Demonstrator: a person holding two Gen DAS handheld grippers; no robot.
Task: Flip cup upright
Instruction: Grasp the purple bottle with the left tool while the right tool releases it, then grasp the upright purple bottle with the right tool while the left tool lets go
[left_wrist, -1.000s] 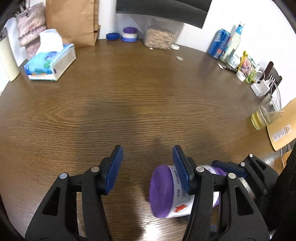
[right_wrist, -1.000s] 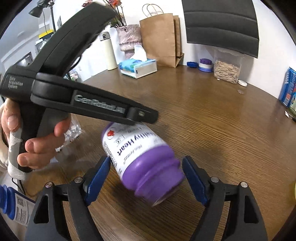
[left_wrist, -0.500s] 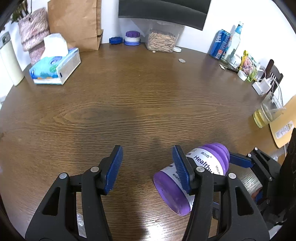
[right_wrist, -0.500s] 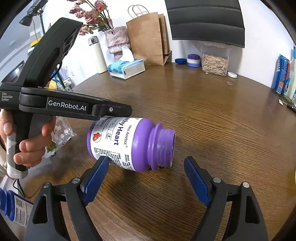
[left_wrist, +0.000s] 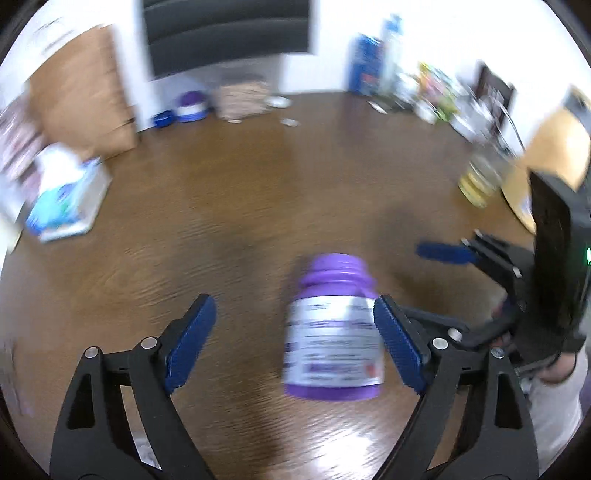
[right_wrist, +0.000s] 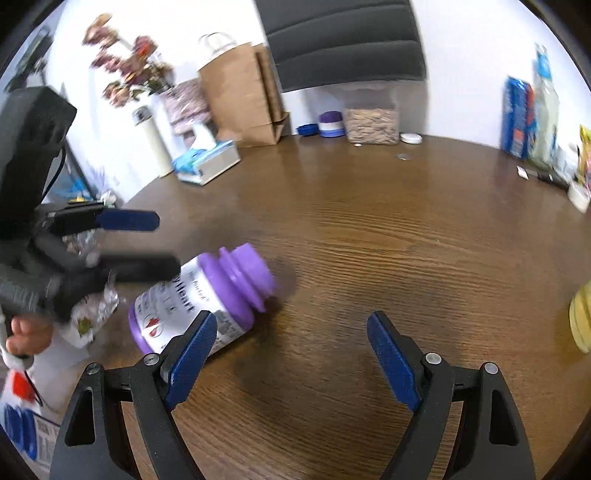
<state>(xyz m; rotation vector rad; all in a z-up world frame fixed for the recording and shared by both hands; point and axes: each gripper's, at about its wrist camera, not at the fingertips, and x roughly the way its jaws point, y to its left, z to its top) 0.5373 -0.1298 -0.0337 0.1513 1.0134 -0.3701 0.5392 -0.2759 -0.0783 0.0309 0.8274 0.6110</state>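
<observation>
The purple plastic bottle with a white printed label stands in for the cup – in the left wrist view it looks nearly upright on the round brown wooden surface, neck up, though heavy blur hides whether its base sits flat. In the right wrist view the same bottle leans, neck pointing up and away. The left gripper is spread wide, its right blue pad just beside the bottle's label; contact cannot be told. The right gripper is also wide and holds nothing – the bottle lies just beyond its left pad. Far past the bottle, a brown paper bag stands at the surface's back edge.
</observation>
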